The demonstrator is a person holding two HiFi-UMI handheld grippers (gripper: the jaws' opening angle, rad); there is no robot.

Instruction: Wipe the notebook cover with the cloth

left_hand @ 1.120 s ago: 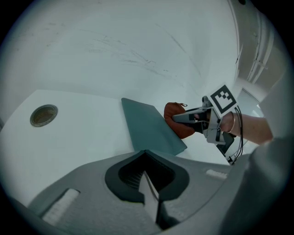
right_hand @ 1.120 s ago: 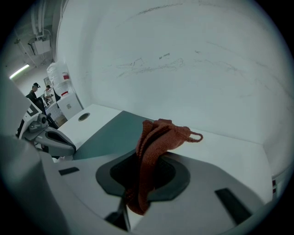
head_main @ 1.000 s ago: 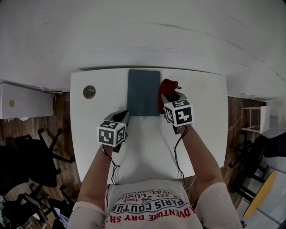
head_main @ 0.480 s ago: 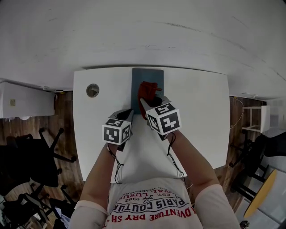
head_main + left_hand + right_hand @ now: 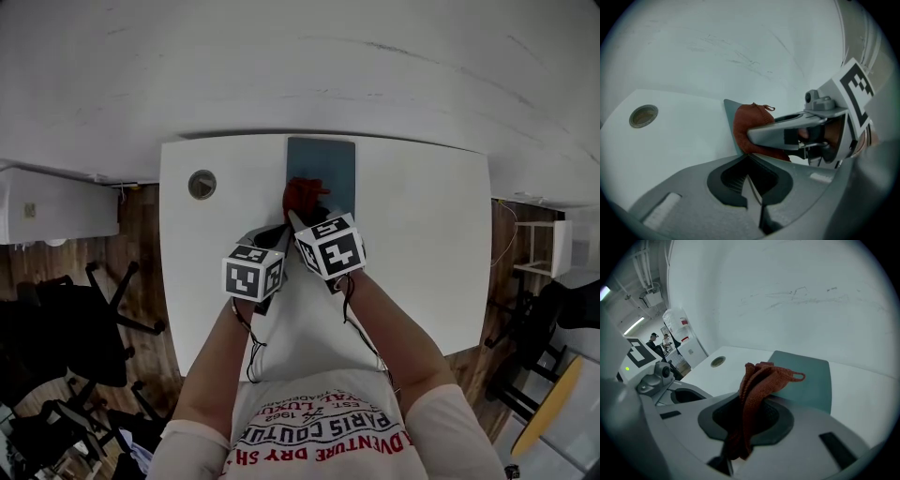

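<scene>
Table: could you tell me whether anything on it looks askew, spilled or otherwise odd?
Nothing stands out. The notebook lies flat, square to the table, and the cloth, bunched in the right gripper, rests on its cover.

The notebook (image 5: 328,161) is closed and lies flat, with its plain dark teal cover facing up. It sits against the table's far edge, about midway along it, and its long sides run toward the near edge. The cloth (image 5: 302,194) is rust-red and knitted, bunched into folds, with a small loop (image 5: 798,376) at one corner. One end is pinched between the fingers (image 5: 717,418) of the right gripper (image 5: 743,404). The free end rests on the near left part of the cover, over its left edge.
</scene>
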